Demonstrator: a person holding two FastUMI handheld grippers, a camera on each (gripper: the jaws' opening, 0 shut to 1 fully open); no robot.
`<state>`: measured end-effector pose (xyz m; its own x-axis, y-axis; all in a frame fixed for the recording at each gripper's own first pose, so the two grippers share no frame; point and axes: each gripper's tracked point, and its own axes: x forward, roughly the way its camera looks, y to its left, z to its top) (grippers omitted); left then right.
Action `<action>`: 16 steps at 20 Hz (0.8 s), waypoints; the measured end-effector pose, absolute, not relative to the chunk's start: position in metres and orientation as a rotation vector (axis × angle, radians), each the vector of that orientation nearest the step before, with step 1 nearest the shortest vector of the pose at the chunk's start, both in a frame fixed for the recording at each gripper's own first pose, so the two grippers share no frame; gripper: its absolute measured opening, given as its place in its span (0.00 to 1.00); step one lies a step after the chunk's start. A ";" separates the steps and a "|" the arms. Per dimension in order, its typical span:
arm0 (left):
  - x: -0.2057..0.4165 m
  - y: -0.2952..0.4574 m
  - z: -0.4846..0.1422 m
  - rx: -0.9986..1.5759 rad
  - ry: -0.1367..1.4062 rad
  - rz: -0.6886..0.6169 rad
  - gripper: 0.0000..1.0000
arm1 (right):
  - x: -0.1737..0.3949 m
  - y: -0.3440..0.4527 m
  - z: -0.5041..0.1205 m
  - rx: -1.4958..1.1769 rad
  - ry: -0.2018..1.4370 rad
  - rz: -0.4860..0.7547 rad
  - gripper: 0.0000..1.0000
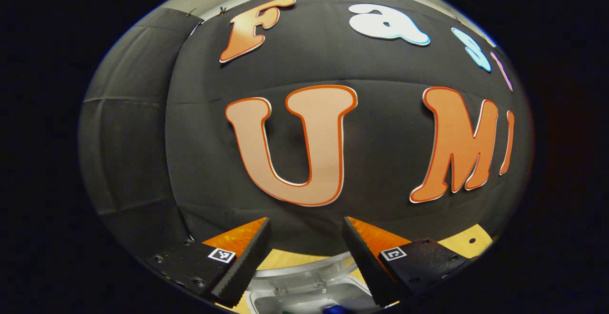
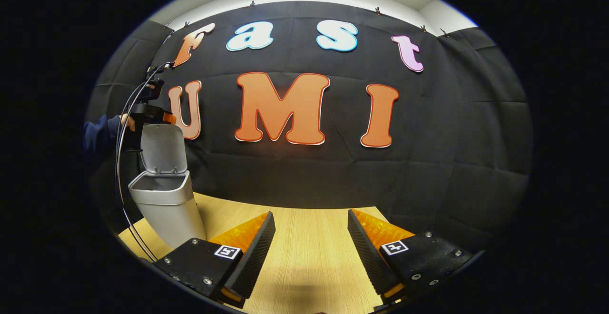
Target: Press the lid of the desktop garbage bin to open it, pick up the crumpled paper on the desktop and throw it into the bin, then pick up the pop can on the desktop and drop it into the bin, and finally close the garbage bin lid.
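Left gripper point(image 1: 306, 252) is hovering over the open bin point(image 2: 164, 200), fingers spread and holding nothing; something blue is lying inside, probably the can. Bin is standing far left on the tabletop point(image 2: 304, 238), lid point(image 2: 163, 150) upright. Right gripper point(image 2: 310, 250) is waiting, fingers spread. Closing looks left

Left gripper point(image 1: 307, 257) jaws apart above, seemingly, open bin point(image 1: 304, 288).
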<state>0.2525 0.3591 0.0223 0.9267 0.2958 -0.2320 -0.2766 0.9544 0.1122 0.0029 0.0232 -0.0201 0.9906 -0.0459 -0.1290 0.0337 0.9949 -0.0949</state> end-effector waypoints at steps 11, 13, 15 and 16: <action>0.175 0.303 -0.041 -0.049 0.570 0.199 0.93 | 0.003 0.033 -0.017 -0.080 0.116 0.040 0.92; 0.167 0.300 -0.056 -0.097 0.635 0.201 0.94 | 0.004 0.037 -0.016 -0.085 0.109 0.057 0.92; 0.156 0.295 -0.068 -0.131 0.690 0.196 0.94 | 0.004 0.038 -0.020 -0.095 0.112 0.071 0.92; 0.147 0.290 -0.076 -0.142 0.732 0.189 0.95 | 0.005 0.037 -0.020 -0.098 0.113 0.072 0.92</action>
<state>0.1474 0.2900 -0.0758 0.7283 0.1215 -0.6744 -0.2200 0.9735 -0.0623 0.0050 0.0365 -0.0203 0.9911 0.0659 -0.1155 -0.0769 0.9926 -0.0935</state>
